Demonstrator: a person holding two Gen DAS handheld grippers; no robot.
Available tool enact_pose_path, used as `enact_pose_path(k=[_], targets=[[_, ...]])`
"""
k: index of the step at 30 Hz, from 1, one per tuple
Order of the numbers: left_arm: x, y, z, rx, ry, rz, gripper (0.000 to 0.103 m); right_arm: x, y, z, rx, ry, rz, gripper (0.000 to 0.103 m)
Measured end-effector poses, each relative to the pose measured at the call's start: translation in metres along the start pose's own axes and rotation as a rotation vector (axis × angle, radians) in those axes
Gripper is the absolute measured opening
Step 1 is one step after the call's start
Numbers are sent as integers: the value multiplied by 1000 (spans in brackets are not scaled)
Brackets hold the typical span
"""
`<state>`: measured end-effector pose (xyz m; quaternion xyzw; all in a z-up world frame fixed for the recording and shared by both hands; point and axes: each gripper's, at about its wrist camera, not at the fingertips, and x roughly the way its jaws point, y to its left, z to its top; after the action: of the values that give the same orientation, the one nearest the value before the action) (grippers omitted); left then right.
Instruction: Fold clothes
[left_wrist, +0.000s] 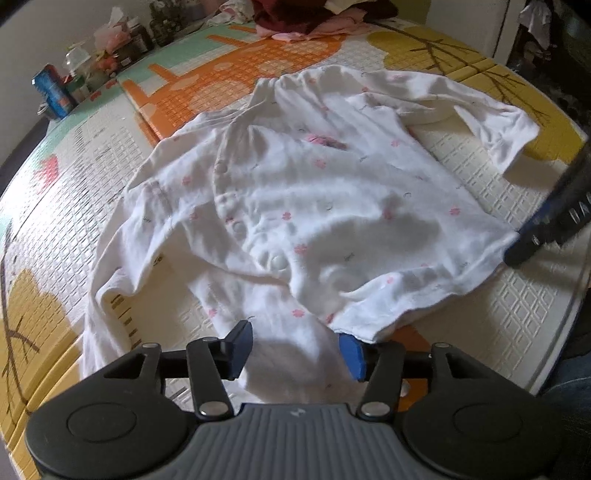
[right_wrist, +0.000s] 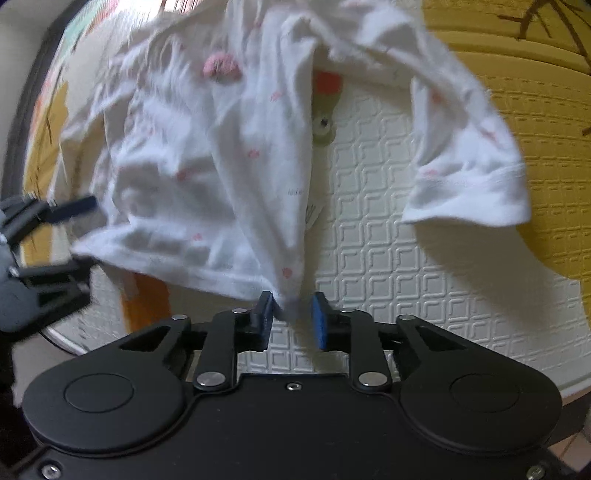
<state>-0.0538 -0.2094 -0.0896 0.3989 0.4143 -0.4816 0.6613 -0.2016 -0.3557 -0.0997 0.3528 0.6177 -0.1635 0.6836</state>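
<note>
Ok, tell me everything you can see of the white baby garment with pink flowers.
The white baby garment with small pink flower prints looks like soft, thin cotton, with snap buttons down its front and short sleeves. It lies rumpled and spread out on the patterned foam mat. A hem corner sits between the right gripper's parted pads; the left gripper stands open over its near edge.

One white flower-printed garment (left_wrist: 303, 206) counted, one patterned play mat (left_wrist: 92, 155), two hand-held grippers, left (left_wrist: 295, 350) and right (right_wrist: 291, 317), one heap of clothes (left_wrist: 314, 18) noted.
</note>
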Motion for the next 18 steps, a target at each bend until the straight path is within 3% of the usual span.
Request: enact_pose_path(k=[3,6,14,18], targets=[[2,4,-3,-8,26,44,56,2,6,-5,-24,-27,-50,21],[2,10,-7,-25,47,83,56,-5,-2,1,-12,27,20,21],[-17,25,-6,-102,-24,36,56,-47,-16,29,15,-115,67,21],[-25,29,4,-156,-86,-24,56,-54,-12,46,11,-156,77,21]])
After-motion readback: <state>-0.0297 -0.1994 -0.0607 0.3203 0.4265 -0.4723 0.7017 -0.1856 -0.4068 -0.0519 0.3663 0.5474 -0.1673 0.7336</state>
